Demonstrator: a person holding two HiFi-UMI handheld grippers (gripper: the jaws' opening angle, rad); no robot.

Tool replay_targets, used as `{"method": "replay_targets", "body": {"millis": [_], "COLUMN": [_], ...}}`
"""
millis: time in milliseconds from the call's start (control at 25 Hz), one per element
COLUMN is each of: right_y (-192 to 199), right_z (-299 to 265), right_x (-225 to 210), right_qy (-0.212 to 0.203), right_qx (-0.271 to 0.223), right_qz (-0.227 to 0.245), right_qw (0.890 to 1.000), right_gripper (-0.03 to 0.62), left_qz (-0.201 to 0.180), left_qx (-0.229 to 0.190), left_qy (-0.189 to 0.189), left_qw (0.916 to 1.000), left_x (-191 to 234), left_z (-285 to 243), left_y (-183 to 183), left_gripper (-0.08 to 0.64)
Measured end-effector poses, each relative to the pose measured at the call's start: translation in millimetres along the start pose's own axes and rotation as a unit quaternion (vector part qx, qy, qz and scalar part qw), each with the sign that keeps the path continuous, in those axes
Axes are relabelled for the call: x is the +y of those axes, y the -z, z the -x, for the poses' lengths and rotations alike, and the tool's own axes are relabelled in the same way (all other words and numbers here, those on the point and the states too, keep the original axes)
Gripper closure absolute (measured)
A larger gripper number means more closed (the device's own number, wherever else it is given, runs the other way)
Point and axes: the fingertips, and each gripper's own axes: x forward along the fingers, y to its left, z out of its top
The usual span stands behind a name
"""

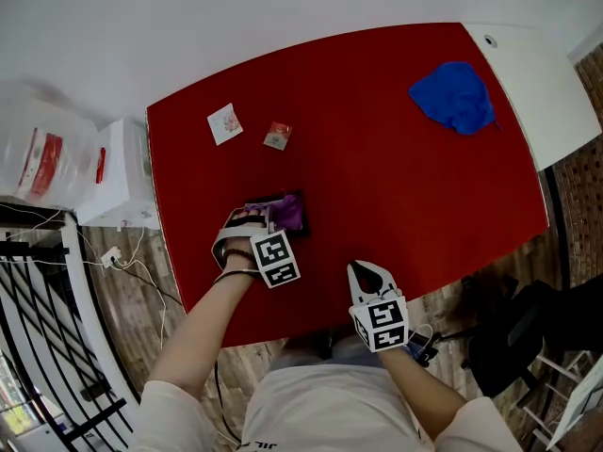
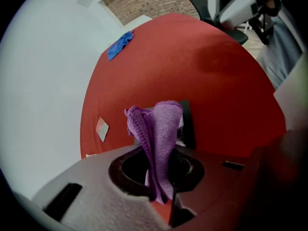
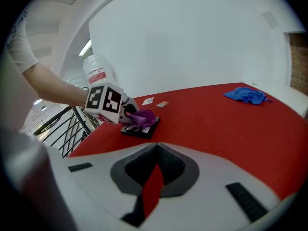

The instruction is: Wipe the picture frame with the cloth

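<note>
Frame (image 2: 187, 125): dark, small, lying flat on red table (image 1: 396, 186), toward its near left edge. Partly covered by cloth.

Cloth (image 2: 161, 123): purple, bunched into an upright fold, lower end pinched, upper end hanging over the frame. Contact with the frame's face probable, exact area not clear.

Left tongs (image 1: 247, 215): clenched on the cloth, set right at the frame's near side, pointed away from the person.

Right tongs (image 1: 369, 271): pressed together, nothing between them but a sliver of table seen through. Low over the table's near edge, well apart from frame, aimed across toward it.

Blue cloth (image 1: 454, 95): crumpled, far right corner of table, well apart from everything else.

Two small cards (image 1: 225, 123), (image 1: 277, 136): flat on table, beyond the frame.

Stage, by judgement: wiping in hand or about to begin.

Hazards, by judgement:
- Frame unheld. Any firm stroke likely to push it across the smooth table or spin it, since nothing braces it.
- Grip on a narrow fold only. Drag against the frame apt to pull cloth out of the tongs.
- Bunched cloth wipes only a narrow strip. Corners and edges liable to be missed unless strokes overlap.
- Hard tips close to the frame's face. Pressing too low risks scraping it.
</note>
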Motion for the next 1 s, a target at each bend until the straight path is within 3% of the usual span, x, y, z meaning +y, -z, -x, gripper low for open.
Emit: {"method": "replay_targets", "body": {"millis": [120, 400, 520, 720, 840, 1000], "right_y": [-2, -1, 0, 2, 5, 8], "right_z": [-5, -5, -5, 3, 8, 14], "right_x": [9, 17, 17, 10, 8, 0], "right_qy": [-0.013, -0.023, -0.022, -0.012, -0.005, 0.001], "right_qx": [0.0, 0.004, 0.003, 0.0, 0.0, 0.001], "right_qz": [0.004, 0.013, 0.011, 0.003, -0.004, -0.007], "right_qw": [1.0, 1.0, 1.0, 1.0, 1.0, 1.0], "right_gripper": [0.589, 0.589, 0.589, 0.589, 0.588, 0.588], "left_qz": [-0.027, -0.031, -0.017, 0.042, 0.052, 0.051], "left_qx": [-0.004, -0.015, -0.02, -0.032, -0.019, -0.003], "left_qy": [0.008, 0.009, 0.001, -0.024, -0.03, -0.02], "left_qw": [0.9996, 0.9994, 0.9997, 0.9983, 0.998, 0.9985], "left_x": [-25, -52, -39, 17, 42, 42], "left_z": [13, 27, 28, 20, 2, -16], "left_y": [-2, -1, -3, -20, -25, -30], "left_gripper": [0.5, 0.5, 0.5, 0.5, 0.5, 0.5]}}
